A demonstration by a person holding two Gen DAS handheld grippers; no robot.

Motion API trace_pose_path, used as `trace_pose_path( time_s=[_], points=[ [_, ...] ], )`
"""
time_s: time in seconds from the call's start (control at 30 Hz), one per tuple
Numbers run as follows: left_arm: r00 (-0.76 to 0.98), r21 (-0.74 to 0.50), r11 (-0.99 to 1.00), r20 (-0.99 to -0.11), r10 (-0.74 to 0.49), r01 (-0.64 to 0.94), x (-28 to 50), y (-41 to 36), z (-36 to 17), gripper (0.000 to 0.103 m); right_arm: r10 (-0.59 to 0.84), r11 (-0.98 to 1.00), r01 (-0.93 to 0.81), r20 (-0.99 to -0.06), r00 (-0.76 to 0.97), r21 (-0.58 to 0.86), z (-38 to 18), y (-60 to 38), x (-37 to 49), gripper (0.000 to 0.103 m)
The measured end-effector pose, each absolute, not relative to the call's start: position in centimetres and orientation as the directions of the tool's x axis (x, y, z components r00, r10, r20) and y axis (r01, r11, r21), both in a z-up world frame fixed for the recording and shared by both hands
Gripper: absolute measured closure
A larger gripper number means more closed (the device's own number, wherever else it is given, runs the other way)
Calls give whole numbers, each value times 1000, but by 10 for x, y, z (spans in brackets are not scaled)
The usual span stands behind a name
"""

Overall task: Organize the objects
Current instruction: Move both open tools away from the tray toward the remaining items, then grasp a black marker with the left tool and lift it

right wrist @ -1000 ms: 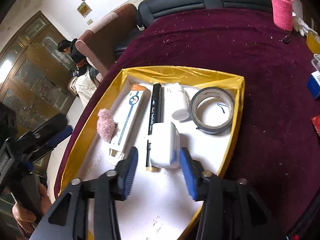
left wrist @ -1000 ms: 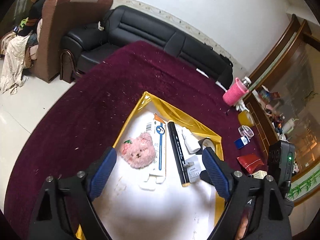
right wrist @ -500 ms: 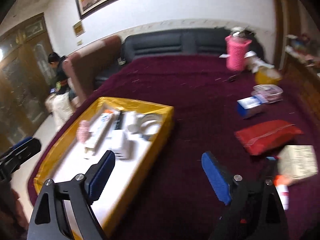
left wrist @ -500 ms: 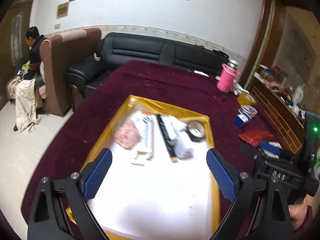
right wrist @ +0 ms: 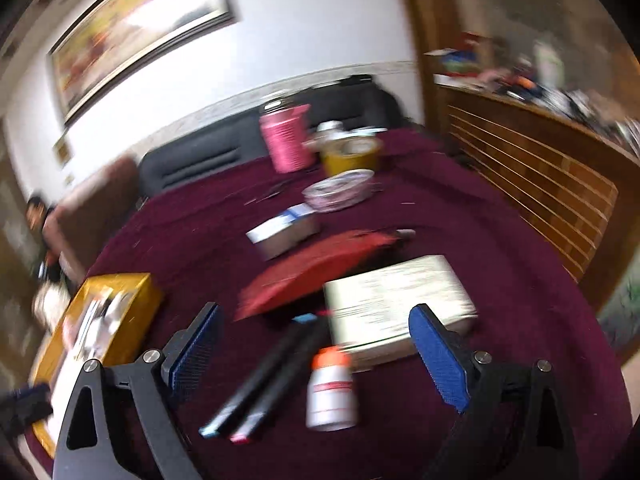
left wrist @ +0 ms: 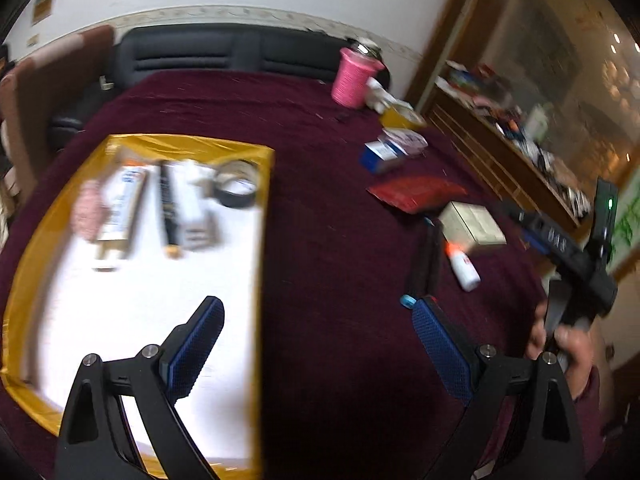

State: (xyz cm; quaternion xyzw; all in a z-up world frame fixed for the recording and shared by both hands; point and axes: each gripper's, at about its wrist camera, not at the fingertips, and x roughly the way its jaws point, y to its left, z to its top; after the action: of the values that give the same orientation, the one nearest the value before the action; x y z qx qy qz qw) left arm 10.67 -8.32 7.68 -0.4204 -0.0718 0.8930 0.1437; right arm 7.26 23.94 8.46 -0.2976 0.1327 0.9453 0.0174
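**Reaching for the next loose item**

Nearest the right gripper (right wrist: pixel 314 350), its jaws just opened wide and empty, lie a white bottle (right wrist: pixel 331 394) and two dark markers (right wrist: pixel 266 382). Centre on one before closing. The left gripper (left wrist: pixel 318 350) hangs released, holding nothing, beside the yellow tray (left wrist: pixel 262 240) on the desk (left wrist: pixel 328 208).

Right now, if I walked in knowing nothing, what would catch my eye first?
Probably the yellow-rimmed tray on the dark red cloth, holding a neat row of small things, among them a roll of black tape. To its right lies a loose scatter: a red pouch, a pale box, two black markers and a small white bottle. A bright pink cup stands at the far edge.
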Motion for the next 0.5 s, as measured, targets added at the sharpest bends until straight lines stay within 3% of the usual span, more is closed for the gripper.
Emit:
trace_pose_path(
  time_s=[0.13, 0.2, 0.23, 0.37, 0.5],
  points=[
    [-605, -128, -952, -746, 278, -280, 104, -35, 64, 8, 39, -939, -215, -540, -841, 267, 70, 280, 78, 7],
    [-630, -48, -946, -735, 251, -321, 103, -15, 60, 15, 43, -922, -240, -534, -844, 305, 59, 292, 81, 7],
    [-632, -18, -941, -736, 241, -338, 99, -5, 58, 24, 45, -912, -259, -549, -834, 318, 55, 296, 80, 7],
    [-586, -39, -930, -766, 262, -365, 71, 15, 51, 38, 30, -894, -276, -567, -823, 353, 51, 302, 79, 7],
    [-563, -30, -914, -780, 274, -404, 46, 37, 43, 44, 13, -899, -261, -574, -819, 352, 49, 298, 81, 7]
  ],
)
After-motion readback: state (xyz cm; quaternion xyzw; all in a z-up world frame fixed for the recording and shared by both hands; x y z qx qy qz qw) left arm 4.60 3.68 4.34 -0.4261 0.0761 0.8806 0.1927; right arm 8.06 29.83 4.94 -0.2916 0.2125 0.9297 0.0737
